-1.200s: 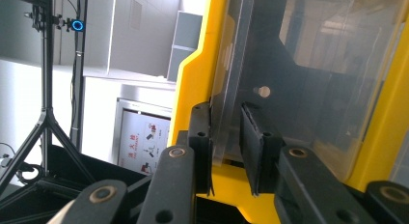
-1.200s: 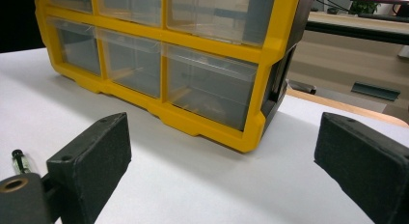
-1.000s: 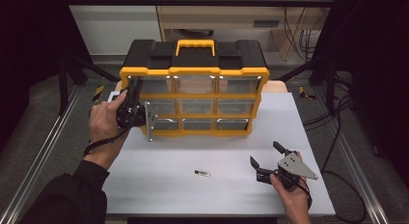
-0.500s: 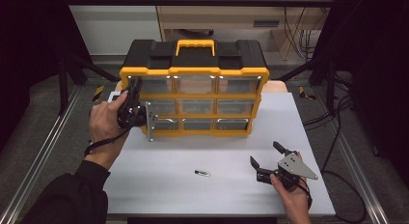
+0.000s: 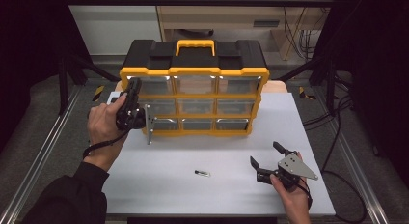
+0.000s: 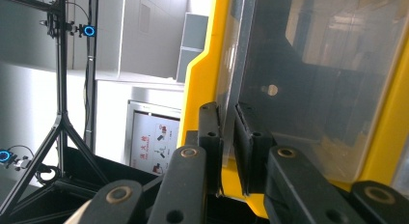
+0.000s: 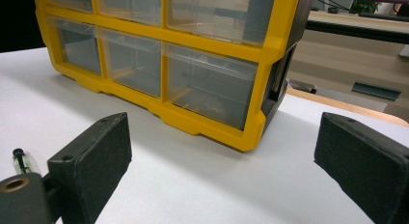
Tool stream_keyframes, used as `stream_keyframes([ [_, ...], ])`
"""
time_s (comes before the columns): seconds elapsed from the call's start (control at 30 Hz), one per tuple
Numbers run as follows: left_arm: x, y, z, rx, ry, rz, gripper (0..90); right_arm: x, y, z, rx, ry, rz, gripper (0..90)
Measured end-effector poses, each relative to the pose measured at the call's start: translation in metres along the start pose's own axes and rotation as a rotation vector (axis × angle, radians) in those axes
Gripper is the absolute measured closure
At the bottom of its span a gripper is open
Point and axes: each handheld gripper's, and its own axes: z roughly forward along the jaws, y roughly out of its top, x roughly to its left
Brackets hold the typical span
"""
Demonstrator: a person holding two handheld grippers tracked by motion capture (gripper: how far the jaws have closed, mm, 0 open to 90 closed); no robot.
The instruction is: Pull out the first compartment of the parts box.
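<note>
**A:** Largest first: white table [image 5: 159, 185] across the lower frame, carrying the yellow-and-black organizer [image 5: 193, 64] at upper centre. Why turned this way?

**B:** Faced toward the lower edge, probably so as to give access to the clear fronts from there.

**A:** And the left gripper [image 5: 134, 86], at the left side of the organizer?

**B:** Set on the clear drawer [image 5: 147, 85] of the left column, in the top row as it seems. Just been closing, now narrow, with the clear front edge caught between the pads [image 6: 212, 132] in the left gripper view. Most likely pinched for pulling the drawer out; hard to say how firmly.

**A:** Right gripper [image 5: 265, 154]?

**B:** Parked low on the table at lower right, touching nothing, spread wide. Probably waiting, kept ready for the small dark-tipped piece [image 5: 202, 173] lying alone at lower centre, apart from both grippers.
</note>
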Motion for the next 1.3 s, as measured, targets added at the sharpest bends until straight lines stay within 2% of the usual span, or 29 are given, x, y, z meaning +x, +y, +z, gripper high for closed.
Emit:
stream_keyframes([
  [0.53, 0.002, 0.003, -0.020, 0.001, 0.009, -0.036, 80.8, 0.001, 0.000, 0.000, 0.005, 0.002, -0.001, 6.3],
  [1.3, 0.005, 0.007, -0.040, 0.001, 0.015, -0.035, 80.5, 0.002, -0.001, 0.001, 0.009, 0.006, 0.003, 6.4],
])
